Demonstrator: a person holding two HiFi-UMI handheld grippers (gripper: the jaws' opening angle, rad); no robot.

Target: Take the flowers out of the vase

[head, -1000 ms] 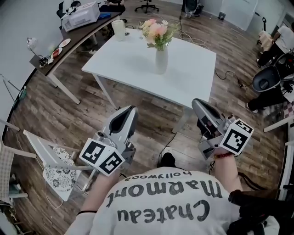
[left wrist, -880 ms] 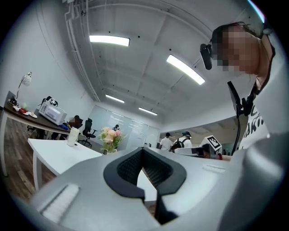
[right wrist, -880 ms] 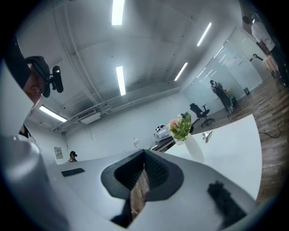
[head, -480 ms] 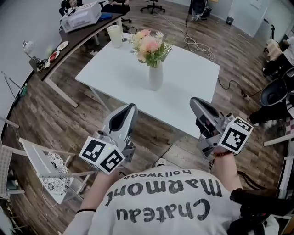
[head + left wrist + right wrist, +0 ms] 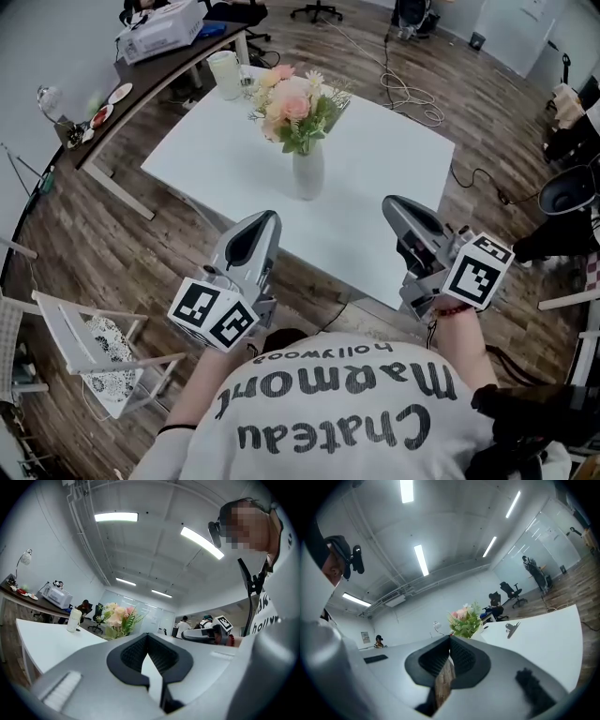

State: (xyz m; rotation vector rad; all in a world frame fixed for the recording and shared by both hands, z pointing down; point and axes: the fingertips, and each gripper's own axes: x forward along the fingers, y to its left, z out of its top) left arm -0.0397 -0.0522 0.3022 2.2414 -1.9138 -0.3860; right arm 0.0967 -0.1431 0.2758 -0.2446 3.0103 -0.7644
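A bunch of pink and cream flowers (image 5: 292,105) with green leaves stands in a white vase (image 5: 307,172) near the middle of the white table (image 5: 384,159). My left gripper (image 5: 262,223) is shut and empty, held level at the table's near edge, short of the vase. Shut and empty too, my right gripper (image 5: 394,206) hangs over the near edge to the right of the vase. The flowers (image 5: 118,617) rise just beyond the left gripper (image 5: 148,639). In the right gripper view the flowers (image 5: 465,619) show above the right gripper (image 5: 450,641).
A pale cup (image 5: 225,73) stands at the table's far left corner. A dark desk (image 5: 150,89) with a box and plates runs along the left. A white chair (image 5: 89,352) sits at lower left. Cables (image 5: 412,94) lie on the wooden floor beyond the table.
Both grippers have come forward toward the table. The vase and table now sit nearer and lower in the head view. Both pairs of jaws stay shut.
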